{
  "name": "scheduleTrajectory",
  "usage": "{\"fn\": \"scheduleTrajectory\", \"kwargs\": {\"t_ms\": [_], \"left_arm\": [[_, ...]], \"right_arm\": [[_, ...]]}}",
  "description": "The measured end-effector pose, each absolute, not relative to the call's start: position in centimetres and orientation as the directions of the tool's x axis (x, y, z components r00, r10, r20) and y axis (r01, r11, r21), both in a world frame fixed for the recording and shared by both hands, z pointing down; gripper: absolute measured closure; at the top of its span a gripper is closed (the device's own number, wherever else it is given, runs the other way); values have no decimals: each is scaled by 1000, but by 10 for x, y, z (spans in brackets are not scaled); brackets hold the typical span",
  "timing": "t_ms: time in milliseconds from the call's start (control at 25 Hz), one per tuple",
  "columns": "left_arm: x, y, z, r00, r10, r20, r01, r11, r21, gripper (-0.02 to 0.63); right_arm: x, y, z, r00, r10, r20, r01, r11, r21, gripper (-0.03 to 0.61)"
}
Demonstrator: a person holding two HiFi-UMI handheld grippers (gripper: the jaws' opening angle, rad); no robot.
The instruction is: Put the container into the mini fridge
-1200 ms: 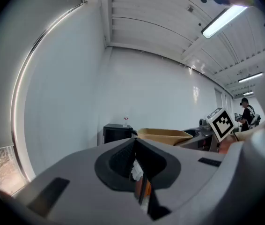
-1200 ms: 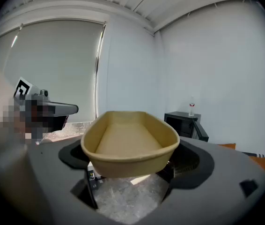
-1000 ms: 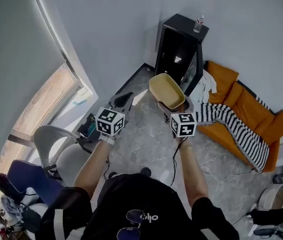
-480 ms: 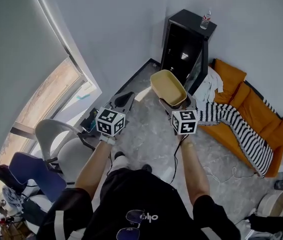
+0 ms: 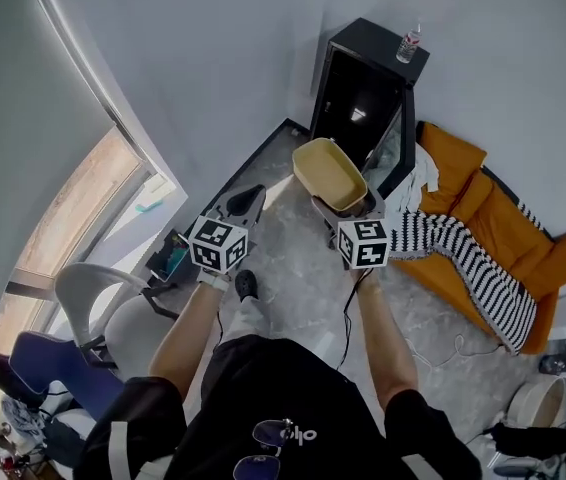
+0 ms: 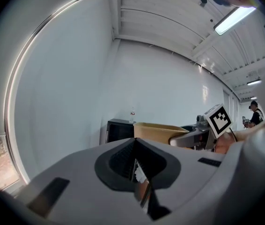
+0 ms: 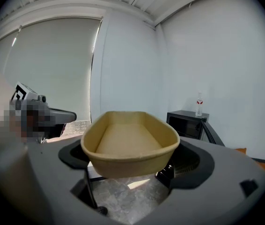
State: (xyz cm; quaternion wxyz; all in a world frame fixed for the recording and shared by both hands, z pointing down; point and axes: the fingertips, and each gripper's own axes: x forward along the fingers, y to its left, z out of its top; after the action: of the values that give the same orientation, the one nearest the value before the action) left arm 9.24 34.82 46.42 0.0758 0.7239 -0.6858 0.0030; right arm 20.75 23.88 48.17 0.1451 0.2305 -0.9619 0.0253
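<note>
A tan, empty, oval container (image 5: 329,173) (image 7: 128,142) (image 6: 163,131) is held level in the air, with my right gripper (image 5: 346,208) (image 7: 130,170) shut on its near end. The black mini fridge (image 5: 361,96) (image 7: 188,124) (image 6: 119,130) stands against the white wall just beyond the container, its glass door (image 5: 395,146) swung open to the right. My left gripper (image 5: 245,202) (image 6: 135,172) hovers to the left of the container, its jaws closed together with nothing between them.
A water bottle (image 5: 407,44) (image 7: 199,105) stands on top of the fridge. An orange sofa (image 5: 498,230) with a striped blanket (image 5: 463,251) lies right of the fridge. A white chair (image 5: 98,298) and a window (image 5: 73,213) are at the left. Grey floor (image 5: 293,268) lies below.
Both grippers and the container have drifted slightly left and toward the fridge as the person steps forward; a foot now shows below the left gripper.
</note>
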Motion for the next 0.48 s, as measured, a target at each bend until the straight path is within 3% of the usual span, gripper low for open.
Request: {"fn": "scheduleTrajectory", "kwargs": {"t_ms": [480], "left_arm": [[-26,233,441,147,-985,90,-985,-138,104,606]], "right_arm": [[103,140,474,-808,-502,307,-523,852,17,58]]}}
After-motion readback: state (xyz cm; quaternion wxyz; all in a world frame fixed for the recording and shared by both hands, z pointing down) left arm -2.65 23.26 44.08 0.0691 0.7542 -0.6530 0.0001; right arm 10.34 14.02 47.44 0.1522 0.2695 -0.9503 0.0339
